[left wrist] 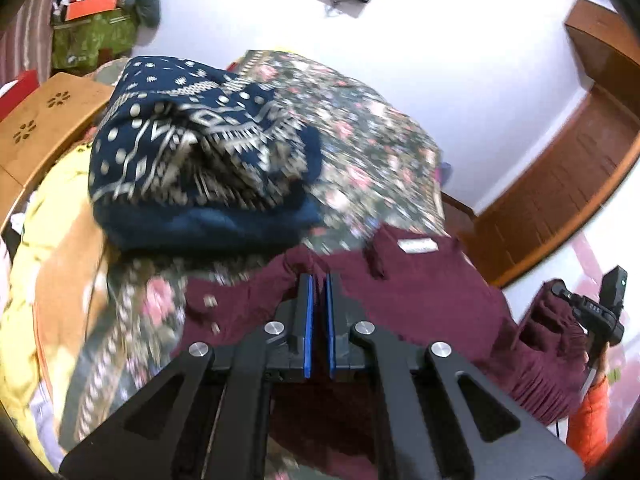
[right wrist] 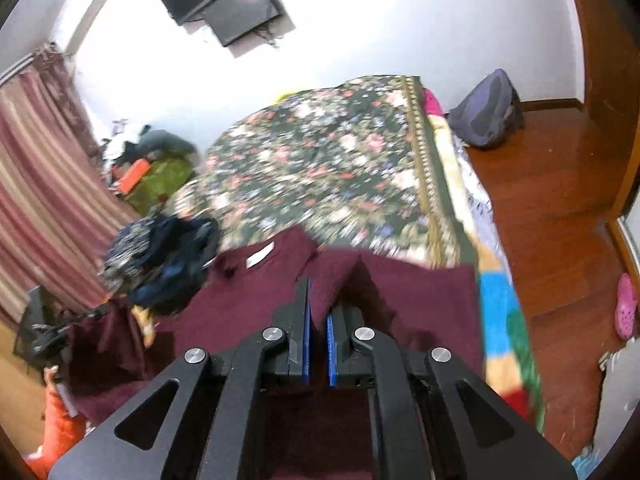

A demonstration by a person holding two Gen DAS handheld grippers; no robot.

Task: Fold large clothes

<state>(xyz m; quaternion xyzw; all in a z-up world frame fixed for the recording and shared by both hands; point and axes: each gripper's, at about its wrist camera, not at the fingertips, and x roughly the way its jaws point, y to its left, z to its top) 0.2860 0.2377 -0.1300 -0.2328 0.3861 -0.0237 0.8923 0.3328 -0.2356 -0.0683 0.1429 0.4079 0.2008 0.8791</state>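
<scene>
A maroon knit sweater (left wrist: 424, 280) lies on the floral bedspread (left wrist: 360, 152), its white neck label (left wrist: 416, 246) facing up. My left gripper (left wrist: 319, 280) is shut on a fold of the sweater near the collar. In the right wrist view the same sweater (right wrist: 400, 292) spreads over the bed's near end, label (right wrist: 260, 258) at the left. My right gripper (right wrist: 319, 308) is shut on a raised fold of the sweater. The right gripper also shows in the left wrist view (left wrist: 596, 308), holding the sweater's ribbed hem.
A folded navy patterned garment (left wrist: 200, 152) sits on the bed to the left, also in the right wrist view (right wrist: 164, 256). A wooden board (left wrist: 44, 120) and yellow bedding (left wrist: 52, 240) lie left. A backpack (right wrist: 488, 110) stands on the wooden floor (right wrist: 560, 216). A striped curtain (right wrist: 36, 184) hangs left.
</scene>
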